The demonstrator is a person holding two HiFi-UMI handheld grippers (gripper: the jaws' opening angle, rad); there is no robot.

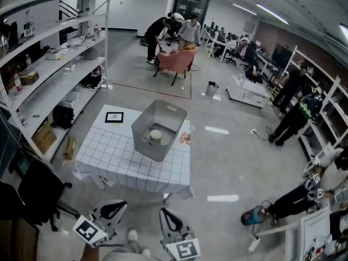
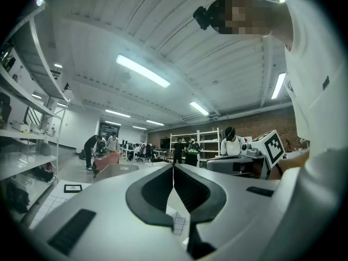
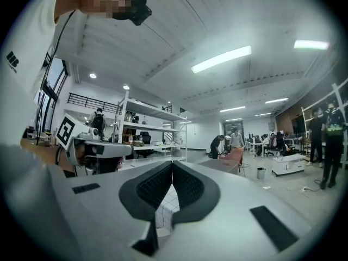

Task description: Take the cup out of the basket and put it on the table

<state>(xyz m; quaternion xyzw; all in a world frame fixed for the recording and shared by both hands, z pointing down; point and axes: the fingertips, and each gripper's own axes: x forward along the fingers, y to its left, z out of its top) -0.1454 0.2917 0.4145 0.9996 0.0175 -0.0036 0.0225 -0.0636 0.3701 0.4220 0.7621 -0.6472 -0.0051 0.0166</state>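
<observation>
A grey see-through basket (image 1: 163, 118) stands on the table with the white checked cloth (image 1: 114, 156), toward its right side. A cream cup (image 1: 156, 135) sits upright on the basket's floor. Both grippers hang low near me, well short of the table's front edge. My left gripper (image 1: 123, 204) (image 2: 173, 168) is shut, jaw tips touching, nothing between them. My right gripper (image 1: 163, 211) (image 3: 172, 166) is shut and empty as well. In the gripper views the basket (image 2: 117, 170) (image 3: 220, 166) shows only as a grey shape beyond the jaws.
A black-framed marker card (image 1: 114, 117) lies at the table's back left, and a small orange item (image 1: 185, 138) sits right of the basket. Shelving (image 1: 49, 64) lines the left wall, with a black chair (image 1: 38, 192) beside me. People stand around a pink chair (image 1: 176, 58) far behind.
</observation>
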